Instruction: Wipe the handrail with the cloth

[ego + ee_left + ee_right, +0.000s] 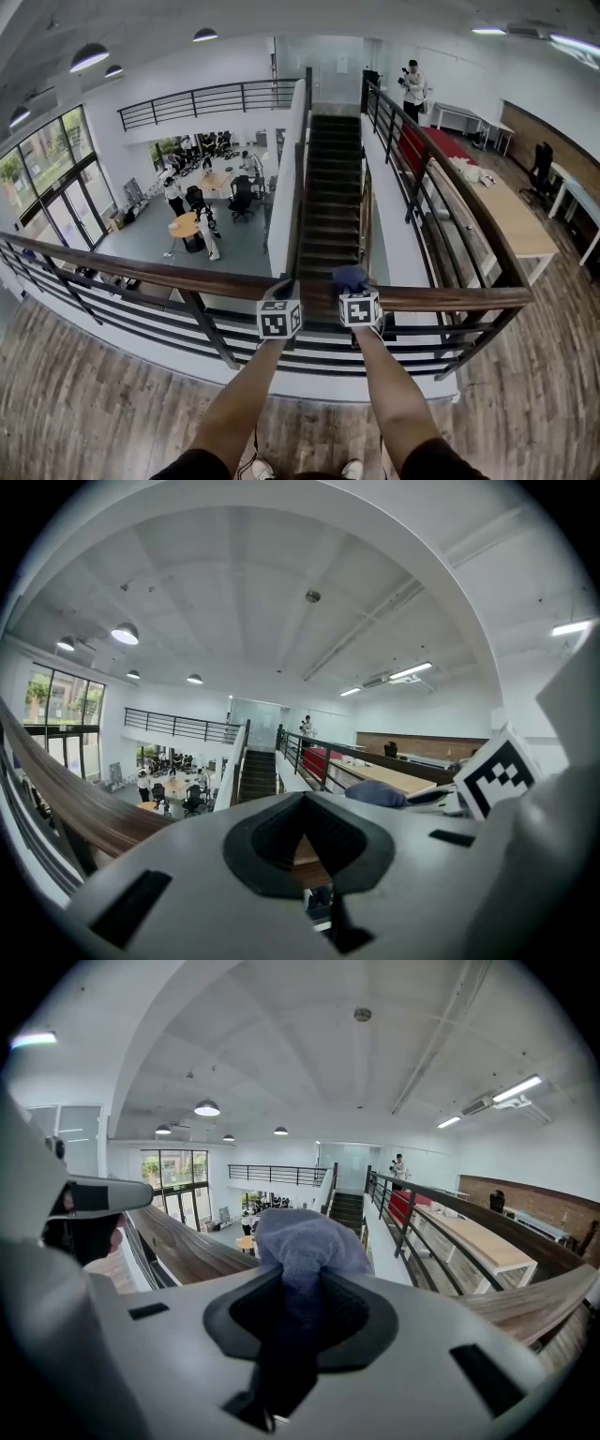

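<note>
Noted right gripper clamped on bunched cloth, pressed atop handrail near the stairhead. Noted left gripper closed on nothing, just beside it on the rail. Risk judged: cloth snagging, slipping free, dropping to the lower floor.

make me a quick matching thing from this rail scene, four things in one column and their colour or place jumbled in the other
Things:
1. cloth
2. handrail
3. staircase
4. left gripper

Descriptions:
a. brown wood, runs across in front of the person
b. bluish, clamped in the right gripper
c. at the rail, to the left of the cloth, no cloth in it
d. dark, straight ahead beyond the rail

Pairs: 1-b, 2-a, 3-d, 4-c
</note>
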Demonstrator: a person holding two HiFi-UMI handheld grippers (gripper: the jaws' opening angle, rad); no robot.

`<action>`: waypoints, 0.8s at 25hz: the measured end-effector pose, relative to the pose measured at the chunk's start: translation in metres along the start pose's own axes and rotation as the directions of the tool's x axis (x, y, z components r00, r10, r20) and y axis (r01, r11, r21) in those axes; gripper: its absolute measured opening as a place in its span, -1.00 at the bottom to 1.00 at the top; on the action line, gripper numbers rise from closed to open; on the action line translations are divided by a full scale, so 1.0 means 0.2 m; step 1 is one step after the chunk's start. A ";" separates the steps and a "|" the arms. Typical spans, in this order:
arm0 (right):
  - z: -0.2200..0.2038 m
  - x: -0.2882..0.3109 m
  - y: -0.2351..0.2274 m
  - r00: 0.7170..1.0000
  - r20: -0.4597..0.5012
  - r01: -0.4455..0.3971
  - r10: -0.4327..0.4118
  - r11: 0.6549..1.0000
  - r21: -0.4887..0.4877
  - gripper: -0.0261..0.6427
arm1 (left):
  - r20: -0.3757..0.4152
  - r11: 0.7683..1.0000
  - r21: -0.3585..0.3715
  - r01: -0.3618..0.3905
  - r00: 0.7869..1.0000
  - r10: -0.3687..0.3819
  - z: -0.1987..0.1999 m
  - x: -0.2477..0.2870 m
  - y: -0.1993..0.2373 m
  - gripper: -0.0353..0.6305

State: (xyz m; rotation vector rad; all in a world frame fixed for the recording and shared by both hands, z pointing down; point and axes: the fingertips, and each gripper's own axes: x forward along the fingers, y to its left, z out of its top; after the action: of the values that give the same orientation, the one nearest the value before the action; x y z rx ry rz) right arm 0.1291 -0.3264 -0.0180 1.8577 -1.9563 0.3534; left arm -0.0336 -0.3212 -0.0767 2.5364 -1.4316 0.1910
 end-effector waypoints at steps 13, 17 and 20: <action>-0.20 -0.24 -0.85 0.998 0.012 0.056 -0.057 0.998 0.026 -0.65 | -0.008 0.992 0.041 0.120 0.993 -0.120 -0.05 0.37 -0.98 -0.90; -0.28 -0.31 -1.18 0.995 0.008 0.102 -0.102 0.993 0.052 -0.65 | -0.028 0.985 0.058 0.161 0.987 -0.159 -0.06 0.47 -1.25 -0.90; -0.35 -0.36 -1.39 0.991 -0.007 0.132 -0.132 0.989 0.068 -0.65 | -0.039 0.977 0.074 0.199 0.980 -0.197 -0.08 0.54 -1.45 -0.90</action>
State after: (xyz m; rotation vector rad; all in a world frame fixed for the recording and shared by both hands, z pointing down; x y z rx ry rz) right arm 0.4144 -0.2524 -0.0172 2.0168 -1.8285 0.3867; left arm 0.2698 -0.2616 -0.0745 2.7050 -1.1718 0.2566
